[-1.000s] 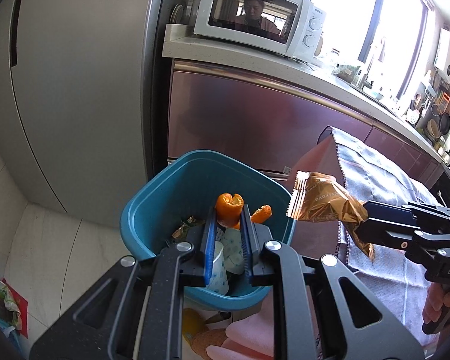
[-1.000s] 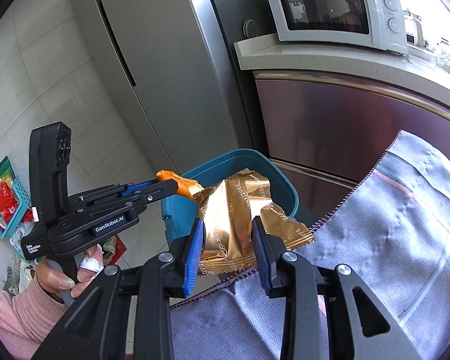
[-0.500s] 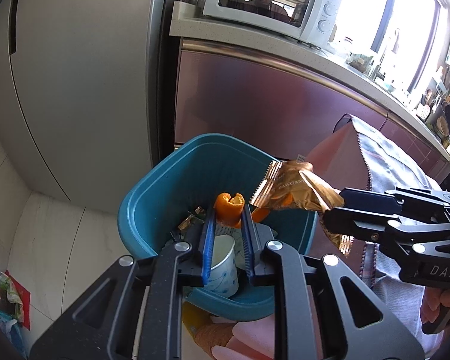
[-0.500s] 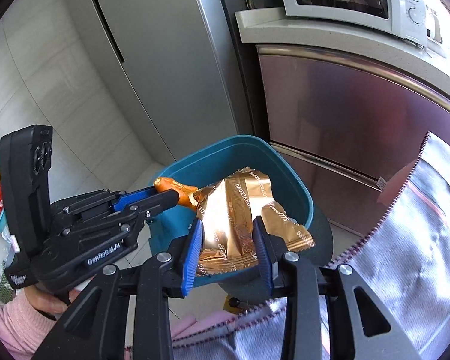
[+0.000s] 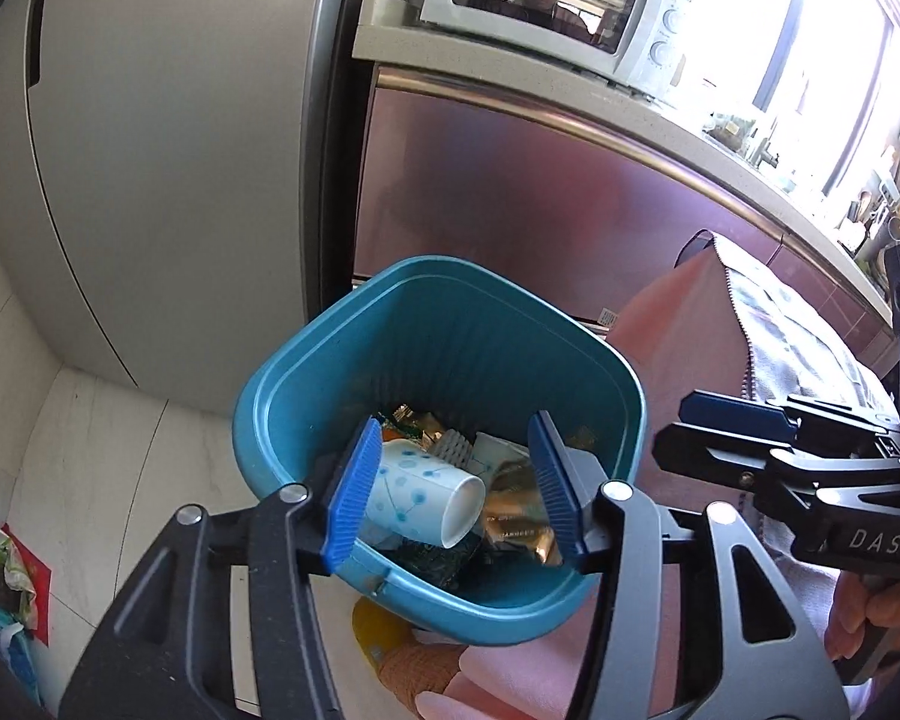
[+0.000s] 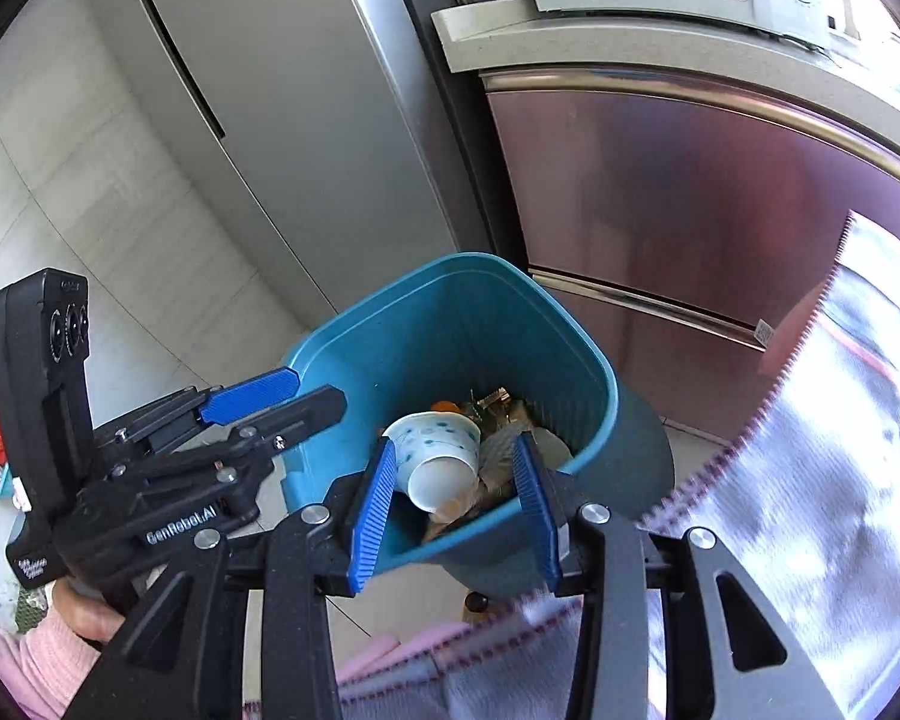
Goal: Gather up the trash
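- Since half a second ago both loads are gone from my fingers: orange peel left the left gripper point(image 5: 453, 495), gold wrapper point(image 5: 519, 531) left the right gripper point(image 6: 457, 501). Both now spread wide, holding nothing.
- Teal bin point(image 5: 342, 372) sits directly under both grippers, on the floor beside the fridge point(image 5: 150, 150); gold wrapper lies inside at about 5 o'clock of the bin floor, left-wrist view.
- Paper cup point(image 5: 426, 501) on its side, mouth toward 4 o'clock, touching the wrapper. Small orange scrap point(image 6: 444, 405) shows at 12 o'clock of the heap, right-wrist view.
- Handling judgement: everything here is light. Wrapper is thin crinkly foil, slippery; pinch a folded edge, not the flat face. Cup is thin-walled, crushes easily; take it across the rim, gently.
- Grey cloth point(image 6: 810, 480) drapes at 3 o'clock, soft, could snag on a finger.
- More litter point(image 5: 3, 564) at 8 o'clock on the floor, too blurred to identify.
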Tool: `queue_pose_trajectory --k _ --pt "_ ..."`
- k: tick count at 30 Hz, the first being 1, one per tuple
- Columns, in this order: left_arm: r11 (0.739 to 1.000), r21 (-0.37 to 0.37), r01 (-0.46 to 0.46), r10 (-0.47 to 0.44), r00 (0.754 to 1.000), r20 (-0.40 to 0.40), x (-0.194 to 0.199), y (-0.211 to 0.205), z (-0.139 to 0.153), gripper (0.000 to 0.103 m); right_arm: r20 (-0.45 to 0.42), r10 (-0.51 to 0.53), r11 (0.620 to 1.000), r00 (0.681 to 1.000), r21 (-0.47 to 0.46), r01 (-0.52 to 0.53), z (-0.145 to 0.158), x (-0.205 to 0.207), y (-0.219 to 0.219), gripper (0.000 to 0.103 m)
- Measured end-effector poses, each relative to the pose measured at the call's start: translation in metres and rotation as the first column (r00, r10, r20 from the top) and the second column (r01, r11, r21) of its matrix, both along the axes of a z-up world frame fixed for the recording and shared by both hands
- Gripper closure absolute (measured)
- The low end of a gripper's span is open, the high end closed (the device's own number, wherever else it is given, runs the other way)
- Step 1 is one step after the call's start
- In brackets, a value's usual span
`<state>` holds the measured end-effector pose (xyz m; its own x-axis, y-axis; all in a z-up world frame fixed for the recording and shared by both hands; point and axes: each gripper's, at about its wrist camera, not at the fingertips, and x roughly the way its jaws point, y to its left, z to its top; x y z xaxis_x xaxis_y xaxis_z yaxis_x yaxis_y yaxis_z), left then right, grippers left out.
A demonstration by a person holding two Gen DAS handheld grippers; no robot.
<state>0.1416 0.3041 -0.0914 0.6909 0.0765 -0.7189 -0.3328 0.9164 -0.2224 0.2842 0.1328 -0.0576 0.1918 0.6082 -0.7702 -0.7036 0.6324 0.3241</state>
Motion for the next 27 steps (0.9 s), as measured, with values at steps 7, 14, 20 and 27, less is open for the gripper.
queue_pose_trajectory --k 7,14,20,27 --pt "0.998 0.068 0.013 -0.019 0.996 0.090 -0.028 -0.019 0.026 0.023 0.056 -0.030 0.996 0.998 0.087 0.025 0.023 -0.030 -0.045 0.054" --pt "0.990 0.135 0.047 -0.069 0.984 0.165 -0.059 -0.051 0.046 0.006 0.184 -0.114 0.987 0.976 0.137 0.089 0.044 -0.070 -0.100 0.036" --pt "0.984 0.161 0.071 -0.103 0.975 0.198 -0.080 -0.080 0.056 0.006 0.293 -0.223 0.970 0.930 0.161 0.182 0.052 -0.099 -0.137 0.017" --pt "0.976 0.201 0.088 -0.138 0.959 0.249 -0.099 -0.118 0.063 0.006 0.415 -0.360 0.932 0.836 0.195 0.305 0.056 -0.138 -0.184 0.007"
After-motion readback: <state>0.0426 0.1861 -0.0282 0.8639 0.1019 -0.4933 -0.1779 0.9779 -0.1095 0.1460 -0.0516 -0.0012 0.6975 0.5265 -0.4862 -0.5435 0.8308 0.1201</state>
